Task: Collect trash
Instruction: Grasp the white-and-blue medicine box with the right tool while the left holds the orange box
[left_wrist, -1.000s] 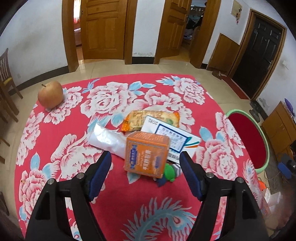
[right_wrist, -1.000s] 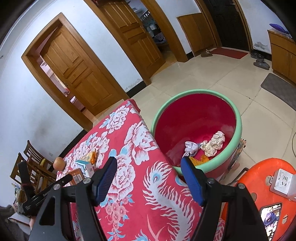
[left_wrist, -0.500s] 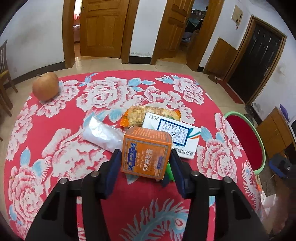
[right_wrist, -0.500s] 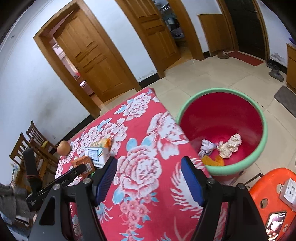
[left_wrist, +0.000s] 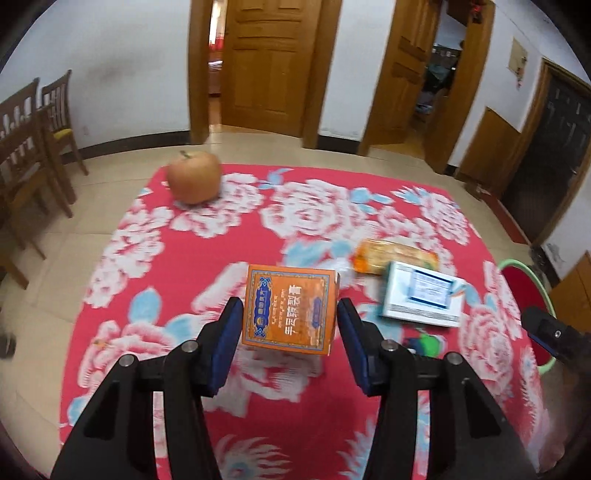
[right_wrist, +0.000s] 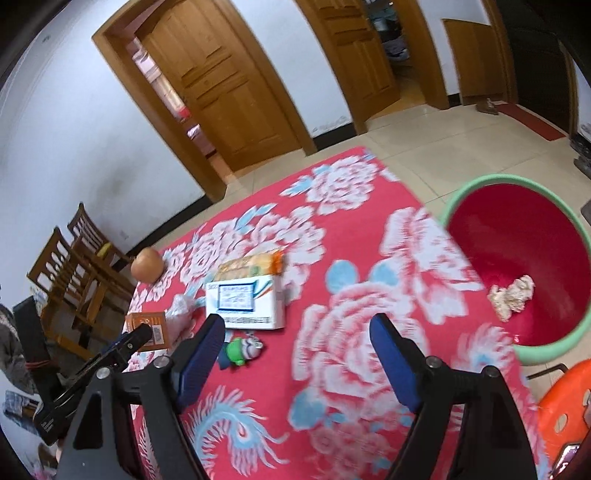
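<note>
My left gripper is shut on an orange cardboard box and holds it above the red flowered tablecloth. The box also shows in the right wrist view, with the left gripper on it. My right gripper is open and empty over the table. A white and blue box, an orange snack wrapper, a clear plastic wrapper and a small green toy lie on the cloth. The red bin with a green rim stands at the right and holds crumpled paper.
An apple sits at the table's far left corner. Wooden chairs stand left of the table. An orange plastic stool is at the lower right beside the bin. Wooden doors line the far wall.
My left gripper closed on the orange box and lifted it up and leftwards off the pile. My right gripper swung left from the bin towards the items on the table.
</note>
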